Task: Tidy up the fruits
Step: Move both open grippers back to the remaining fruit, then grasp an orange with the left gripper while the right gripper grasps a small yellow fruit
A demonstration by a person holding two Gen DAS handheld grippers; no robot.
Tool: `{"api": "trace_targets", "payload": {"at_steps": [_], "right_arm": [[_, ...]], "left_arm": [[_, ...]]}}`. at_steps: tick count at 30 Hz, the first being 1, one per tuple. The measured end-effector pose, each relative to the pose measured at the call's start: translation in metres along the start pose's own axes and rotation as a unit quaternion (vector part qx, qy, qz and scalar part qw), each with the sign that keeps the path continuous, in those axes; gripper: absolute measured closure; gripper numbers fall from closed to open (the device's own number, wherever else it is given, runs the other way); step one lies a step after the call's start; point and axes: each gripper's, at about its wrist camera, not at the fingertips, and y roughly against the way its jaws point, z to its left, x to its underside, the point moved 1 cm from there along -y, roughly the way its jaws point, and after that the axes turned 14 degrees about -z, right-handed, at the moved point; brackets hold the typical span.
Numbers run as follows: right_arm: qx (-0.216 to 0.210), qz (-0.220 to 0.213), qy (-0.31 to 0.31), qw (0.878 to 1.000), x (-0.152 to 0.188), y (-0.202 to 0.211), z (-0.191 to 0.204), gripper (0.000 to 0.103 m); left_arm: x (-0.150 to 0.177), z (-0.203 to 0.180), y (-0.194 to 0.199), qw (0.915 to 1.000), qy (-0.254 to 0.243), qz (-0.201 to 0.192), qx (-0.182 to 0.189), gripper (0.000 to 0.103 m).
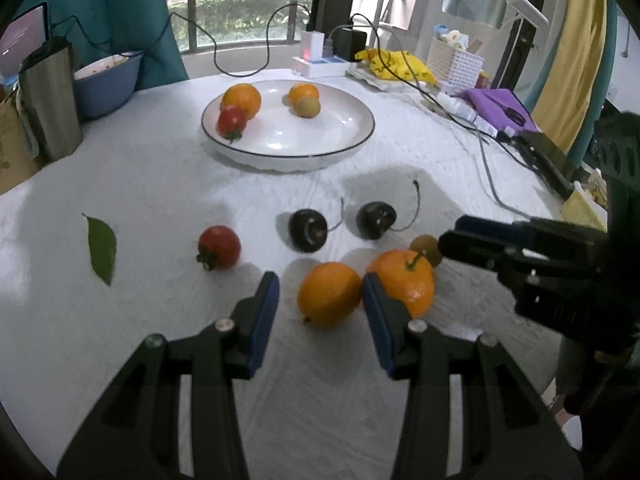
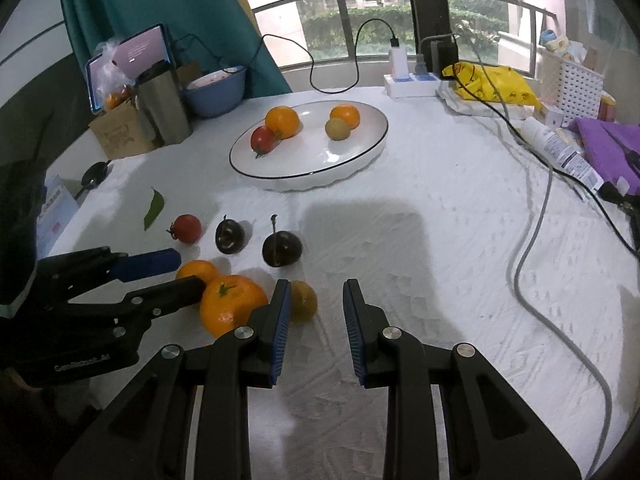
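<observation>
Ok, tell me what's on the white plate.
On the white plate: two oranges, a red tomato touching the larger orange, and a small yellow-green fruit against the other. Anything behind those fruits stays hidden.

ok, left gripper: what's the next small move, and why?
Probably close the left gripper on the small orange. The orange already sits between the open fingers, and neither pad visibly presses it. The plate holds four fruits with room left, so it likely goes there afterwards.
</observation>
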Motion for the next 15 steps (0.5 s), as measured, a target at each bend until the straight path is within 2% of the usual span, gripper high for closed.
{"api": "trace_targets", "payload": {"at_steps": [9, 11, 13, 15], "right_arm": [[-0.014, 0.013, -0.003, 1.0, 0.003, -0.011, 0.002, 0.072], [-0.017, 0.012, -0.006, 1.0, 0.002, -0.012, 0.001, 0.072], [-0.021, 0.012, -0.008, 1.0, 0.001, -0.014, -0.001, 0.072], [-0.026, 0.013, -0.011, 1.0, 0.001, -0.015, -0.002, 0.072]], "left_arm": [[-0.001, 0.005, -0.005, 0.9999, 0.014, -0.002, 0.004, 0.056], [-0.001, 0.008, -0.007, 0.9998, 0.021, -0.002, 0.001, 0.051], [0.0, 0.012, -0.008, 0.9995, 0.03, -0.002, -0.01, 0.037], [0.001, 0.02, -0.01, 0.9986, 0.053, 0.003, -0.003, 0.036]]}}
